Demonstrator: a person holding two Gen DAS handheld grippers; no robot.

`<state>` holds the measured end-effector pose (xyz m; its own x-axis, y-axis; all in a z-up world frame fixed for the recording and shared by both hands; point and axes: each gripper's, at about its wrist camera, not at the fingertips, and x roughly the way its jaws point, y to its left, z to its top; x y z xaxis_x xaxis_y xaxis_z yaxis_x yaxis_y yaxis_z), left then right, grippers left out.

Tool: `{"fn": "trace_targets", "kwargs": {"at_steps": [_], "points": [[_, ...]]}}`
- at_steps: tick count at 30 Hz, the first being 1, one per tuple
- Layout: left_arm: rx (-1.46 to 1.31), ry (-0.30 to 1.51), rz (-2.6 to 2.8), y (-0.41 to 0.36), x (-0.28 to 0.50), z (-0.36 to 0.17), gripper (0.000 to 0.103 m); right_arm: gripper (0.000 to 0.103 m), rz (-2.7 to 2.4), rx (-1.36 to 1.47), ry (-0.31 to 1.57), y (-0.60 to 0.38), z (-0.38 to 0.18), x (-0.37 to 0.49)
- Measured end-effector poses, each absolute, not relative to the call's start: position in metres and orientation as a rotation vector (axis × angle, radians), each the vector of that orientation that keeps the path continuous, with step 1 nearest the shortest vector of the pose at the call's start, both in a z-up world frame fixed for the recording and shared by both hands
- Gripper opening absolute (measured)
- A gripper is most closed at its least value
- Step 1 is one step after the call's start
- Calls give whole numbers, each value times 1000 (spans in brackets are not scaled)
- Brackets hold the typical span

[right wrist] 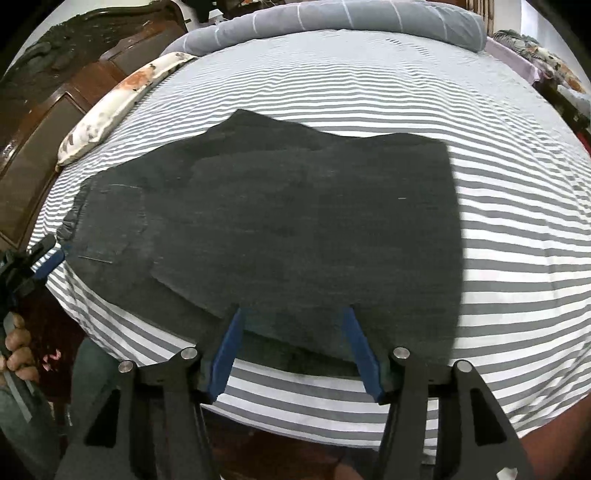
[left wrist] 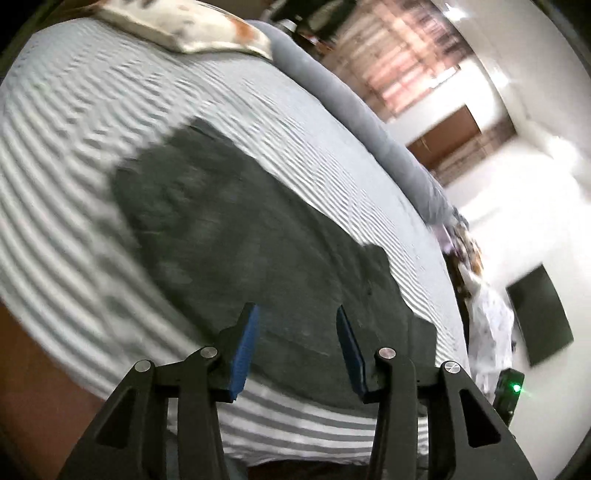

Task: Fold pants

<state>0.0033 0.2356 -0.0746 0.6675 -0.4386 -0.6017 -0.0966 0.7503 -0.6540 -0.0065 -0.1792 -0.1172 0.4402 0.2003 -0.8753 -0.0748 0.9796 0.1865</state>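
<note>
Dark grey pants (right wrist: 295, 221) lie folded flat on the striped bed, waistband and back pocket to the left, a folded edge to the right. They also show in the left wrist view (left wrist: 236, 236), blurred. My right gripper (right wrist: 293, 314) is open and empty, its blue pads over the near edge of the pants. My left gripper (left wrist: 295, 314) is open and empty above the pants' near edge; it also appears at the far left of the right wrist view (right wrist: 48, 254), beside the waistband.
The grey-and-white striped sheet (right wrist: 517, 258) covers the bed. A floral pillow (right wrist: 110, 110) lies at the left by the dark wooden headboard (right wrist: 55, 92). A grey bolster (right wrist: 332, 18) lies along the far side. A cluttered corner (left wrist: 480, 295) sits past the bed.
</note>
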Motion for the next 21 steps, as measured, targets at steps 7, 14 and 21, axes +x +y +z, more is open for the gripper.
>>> {"fn": "trace_targets", "kwargs": {"at_steps": [7, 14, 21], "points": [[-834, 825, -207, 279, -5, -106, 45, 54, 170, 111, 1098, -156, -119, 1], [-945, 823, -182, 301, 7, -132, 46, 54, 154, 105, 1107, -151, -117, 4], [-969, 802, -192, 310, 20, -145, 46, 55, 137, 109, 1106, -144, -117, 12]]}}
